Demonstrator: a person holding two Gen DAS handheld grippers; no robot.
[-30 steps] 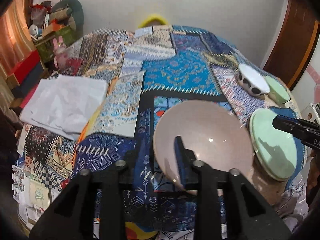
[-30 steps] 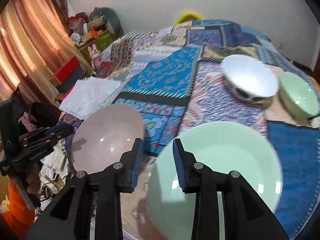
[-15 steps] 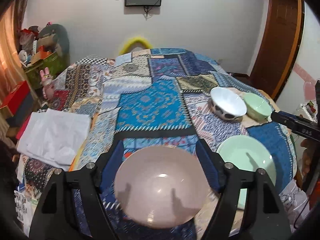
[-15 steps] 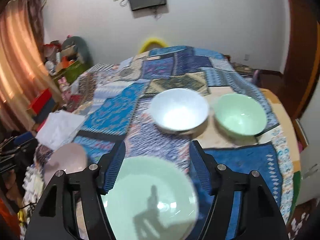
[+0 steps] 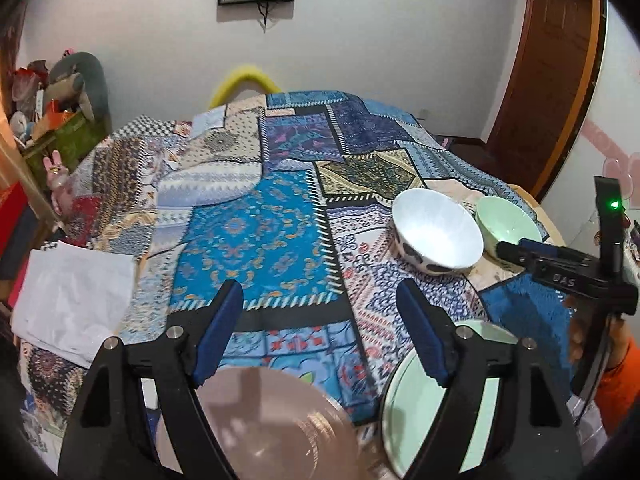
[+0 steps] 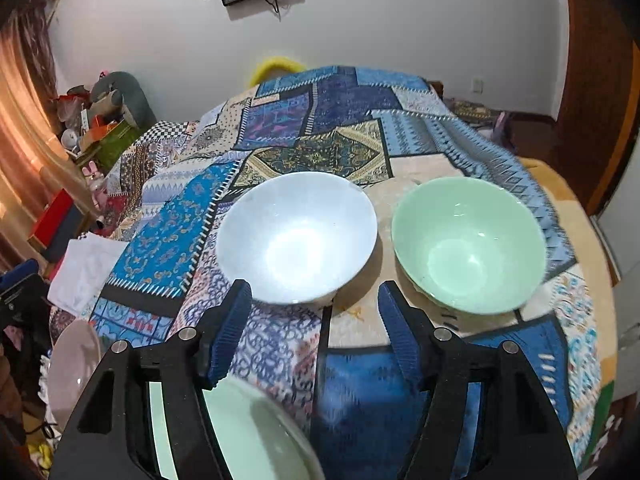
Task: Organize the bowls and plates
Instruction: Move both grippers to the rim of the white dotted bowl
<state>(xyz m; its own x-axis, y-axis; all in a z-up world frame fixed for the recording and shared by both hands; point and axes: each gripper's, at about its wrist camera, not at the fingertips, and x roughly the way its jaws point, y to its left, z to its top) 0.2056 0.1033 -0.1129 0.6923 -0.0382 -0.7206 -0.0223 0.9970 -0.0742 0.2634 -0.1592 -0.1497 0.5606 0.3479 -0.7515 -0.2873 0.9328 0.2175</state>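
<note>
The white bowl [image 6: 297, 236] is seen just beyond the right tongs [image 6: 314, 330], whose empty jaws are closing; beside it sits the green bowl [image 6: 470, 246]. The left tongs [image 5: 320, 336], farther off, are opening, empty.

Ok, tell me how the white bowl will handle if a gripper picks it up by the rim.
The white bowl looks glossy, so its rim may slip between pads. It is probably rigid, perhaps breakable. Its walls flare from a narrower base, so a one-sided lift could tip it.

Two plates [image 5: 272, 420] [image 5: 436, 400], two bowls [image 6: 296, 236] [image 6: 468, 244], two grippers [image 5: 320, 320] [image 6: 314, 326]
</note>
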